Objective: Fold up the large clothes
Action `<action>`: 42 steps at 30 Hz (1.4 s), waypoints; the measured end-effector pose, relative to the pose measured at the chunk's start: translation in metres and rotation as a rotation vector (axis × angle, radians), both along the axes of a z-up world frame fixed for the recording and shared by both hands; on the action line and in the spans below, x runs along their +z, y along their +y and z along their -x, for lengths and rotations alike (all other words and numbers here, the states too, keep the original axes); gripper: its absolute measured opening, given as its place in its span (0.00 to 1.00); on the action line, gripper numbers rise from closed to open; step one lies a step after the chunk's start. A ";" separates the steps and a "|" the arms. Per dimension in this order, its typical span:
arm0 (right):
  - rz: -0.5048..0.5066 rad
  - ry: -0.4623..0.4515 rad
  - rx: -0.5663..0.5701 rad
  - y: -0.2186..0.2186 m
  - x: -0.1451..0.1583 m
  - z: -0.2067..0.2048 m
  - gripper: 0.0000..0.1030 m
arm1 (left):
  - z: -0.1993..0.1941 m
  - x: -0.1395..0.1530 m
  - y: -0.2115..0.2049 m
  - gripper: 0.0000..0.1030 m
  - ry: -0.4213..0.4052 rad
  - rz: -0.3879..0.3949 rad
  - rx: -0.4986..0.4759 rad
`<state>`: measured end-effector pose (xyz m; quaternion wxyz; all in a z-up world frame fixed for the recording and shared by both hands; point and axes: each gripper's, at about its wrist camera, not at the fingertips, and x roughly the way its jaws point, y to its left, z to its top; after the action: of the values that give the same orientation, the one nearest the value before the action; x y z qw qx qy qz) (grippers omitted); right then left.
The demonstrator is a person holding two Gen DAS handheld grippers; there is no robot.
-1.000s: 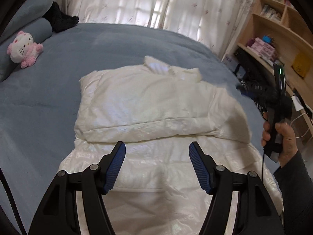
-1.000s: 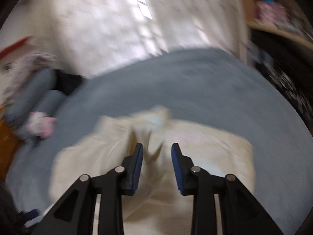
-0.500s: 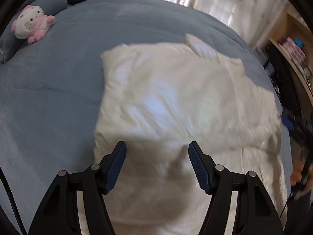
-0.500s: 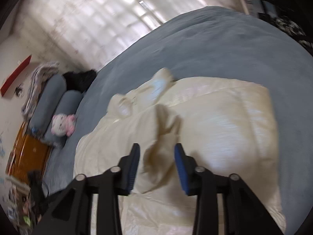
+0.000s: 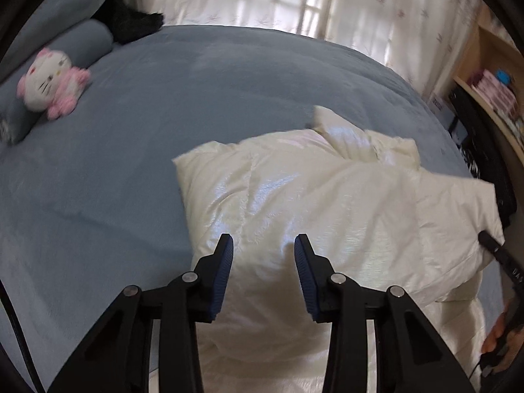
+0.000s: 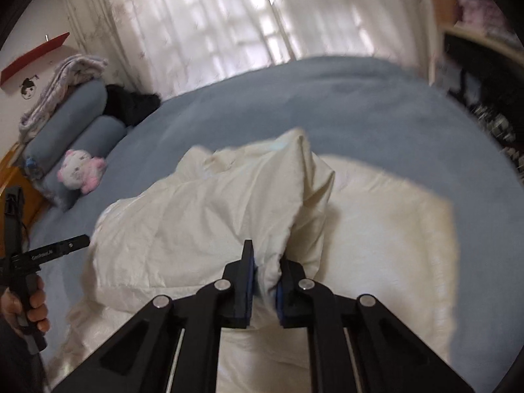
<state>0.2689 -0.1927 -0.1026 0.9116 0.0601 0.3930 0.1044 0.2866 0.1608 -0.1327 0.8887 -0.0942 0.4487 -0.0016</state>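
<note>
Garment: a large cream-white padded jacket with a shiny quilted shell [image 5: 327,203] lies on the blue-grey bedspread [image 5: 137,150], partly folded, its collar end toward the curtained window.

Right gripper: the black two-finger right gripper with blue pads [image 6: 265,281] is clamped on a bunched fold of the jacket [image 6: 209,216], cloth squeezed between the pads. Half a second ago its fingers stood apart over the fabric with nothing pinched; now they have closed, and the held fold rises in a ridge above the rest of the garment.

Left gripper: the black left gripper with blue pads [image 5: 263,271] hovers over the near left part of the jacket with its fingers spread and nothing between them. The gap is narrower than it was half a second ago (the fingers then stood much wider).

View change: the left camera has tipped up since the earlier frame, so more of the bedspread and the sheer white patterned curtains [image 5: 268,0] show.

Bed head: a white-and-pink plush cat toy [image 5: 52,82] leans on blue-grey bolster pillows [image 6: 75,121], with a black furry item [image 5: 131,23] just beside them.

Right side: a light wooden shelf unit [image 5: 484,75] stands by the bed.
</note>
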 end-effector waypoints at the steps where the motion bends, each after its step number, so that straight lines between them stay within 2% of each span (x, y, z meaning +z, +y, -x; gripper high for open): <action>1: 0.015 0.016 -0.009 -0.002 -0.005 -0.001 0.10 | -0.005 -0.006 -0.006 0.36 0.013 -0.012 -0.007; 4: 0.038 0.135 -0.025 -0.006 -0.040 -0.007 0.10 | -0.021 -0.033 -0.019 0.36 0.070 -0.046 -0.007; 6: 0.032 0.150 -0.036 -0.009 -0.052 -0.009 0.16 | -0.027 -0.048 -0.023 0.36 0.095 -0.061 -0.005; 8: 0.011 0.141 -0.050 -0.012 -0.053 -0.008 0.19 | -0.030 -0.053 -0.026 0.36 0.098 -0.093 0.000; 9: -0.003 0.147 -0.064 -0.015 -0.050 -0.007 0.24 | -0.031 -0.052 -0.028 0.36 0.100 -0.105 0.000; 11: -0.028 0.160 -0.095 -0.019 -0.044 -0.006 0.29 | -0.029 -0.045 -0.030 0.36 0.099 -0.124 0.001; 13: -0.048 0.130 -0.131 -0.025 -0.030 0.001 0.31 | -0.026 -0.034 -0.030 0.36 0.089 -0.135 0.004; 16: -0.036 0.044 -0.150 -0.022 -0.006 0.015 0.31 | -0.014 -0.011 -0.028 0.36 0.020 -0.116 0.004; 20: -0.046 -0.007 -0.109 0.002 0.014 0.013 0.31 | -0.002 0.019 -0.044 0.37 -0.113 -0.097 -0.030; 22: -0.049 -0.010 -0.084 0.021 0.016 0.004 0.31 | -0.004 0.023 -0.055 0.37 -0.109 -0.075 -0.035; 25: -0.068 -0.015 -0.050 0.054 0.010 -0.016 0.31 | -0.017 0.015 -0.064 0.38 -0.056 0.038 -0.021; 26: -0.069 -0.021 -0.046 0.060 0.007 -0.019 0.31 | -0.023 0.010 -0.068 0.38 -0.051 0.053 -0.010; 30: -0.046 -0.031 -0.045 0.088 -0.018 -0.046 0.31 | -0.038 -0.011 -0.084 0.38 -0.090 -0.028 0.034; 33: 0.017 -0.028 -0.058 0.090 -0.039 -0.060 0.31 | -0.049 -0.026 -0.094 0.38 -0.114 -0.087 0.034; 37: 0.106 -0.032 -0.069 0.072 -0.061 -0.071 0.28 | -0.061 -0.039 -0.096 0.40 -0.125 -0.166 0.014; 42: 0.113 -0.017 -0.064 0.052 -0.070 -0.075 0.23 | -0.075 -0.049 -0.089 0.44 -0.114 -0.184 0.006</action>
<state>0.3440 -0.1404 -0.1721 0.9196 0.0201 0.3887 0.0535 0.3618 0.0721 -0.1813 0.9177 -0.0134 0.3953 0.0371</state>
